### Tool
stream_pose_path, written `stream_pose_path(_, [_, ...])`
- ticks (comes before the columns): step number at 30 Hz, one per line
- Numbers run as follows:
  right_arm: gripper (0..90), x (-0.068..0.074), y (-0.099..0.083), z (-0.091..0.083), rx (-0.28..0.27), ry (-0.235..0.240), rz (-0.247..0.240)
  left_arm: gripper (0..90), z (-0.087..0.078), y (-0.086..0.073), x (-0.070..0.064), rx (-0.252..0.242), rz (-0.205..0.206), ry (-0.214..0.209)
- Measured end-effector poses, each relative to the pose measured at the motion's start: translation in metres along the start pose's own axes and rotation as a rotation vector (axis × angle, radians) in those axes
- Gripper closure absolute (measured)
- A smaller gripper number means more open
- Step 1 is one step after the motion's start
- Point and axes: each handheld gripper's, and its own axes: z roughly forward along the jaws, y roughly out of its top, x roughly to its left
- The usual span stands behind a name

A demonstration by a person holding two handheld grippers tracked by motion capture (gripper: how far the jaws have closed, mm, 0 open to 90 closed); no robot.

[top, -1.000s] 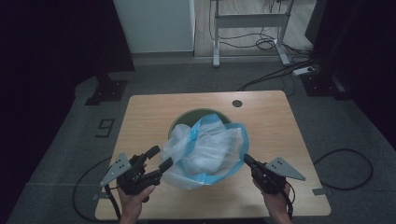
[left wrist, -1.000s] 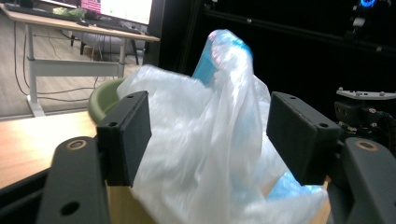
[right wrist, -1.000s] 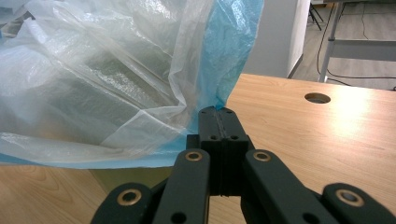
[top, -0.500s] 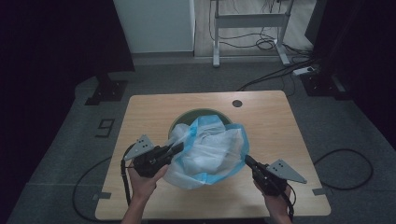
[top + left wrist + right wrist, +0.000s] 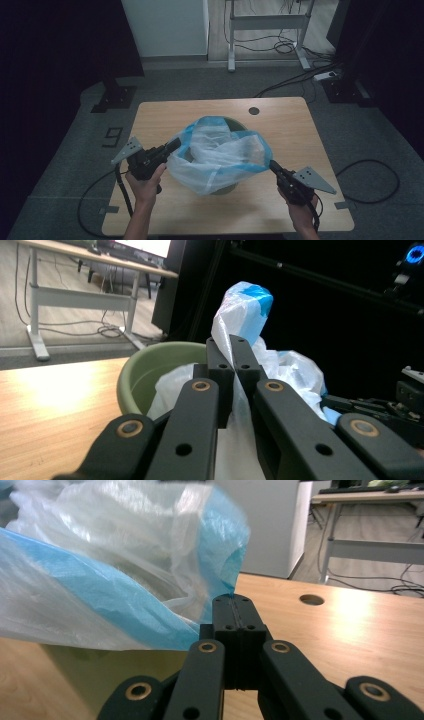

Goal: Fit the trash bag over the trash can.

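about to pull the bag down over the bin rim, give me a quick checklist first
1. Left gripper shut on the plastic bag: ok, film is pinched between the jaws.
2. Right gripper shut on the bag's blue edge: ok, jaws closed with the blue hem at their tips.
3. Bag mouth spread open between the two grippers: ok, it is stretched wide in the high view.
4. Bag centred over the green bin: ok, it sits in and above the bin.
5. Far side of the bag past the rim: cannot tell, the film hides it.
6. Bin steady on the table: cannot tell.
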Motion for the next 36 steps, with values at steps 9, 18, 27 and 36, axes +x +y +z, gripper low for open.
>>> stream_pose_path(9, [89.3,-0.005,-0.016,-0.007,0.012,-0.007,0.010,89.4,-0.024,-0.034,0.007,-0.017,-0.052,-0.020])
stream_pose_path(18, [73.5,0.002,-0.023,-0.009,0.017,0.043,0.041,83.5,-0.029,-0.051,0.002,-0.009,-0.016,-0.082])
stream_pose_path(27, [45.3,0.019,-0.009,-0.019,-0.032,0.086,0.050,83.8,-0.024,-0.052,-0.006,-0.003,0.009,-0.085])
stream_pose_path(36, [84.2,0.021,-0.012,-0.009,0.062,0.134,-0.004,84.8,-0.026,-0.065,-0.002,0.019,0.011,-0.081])
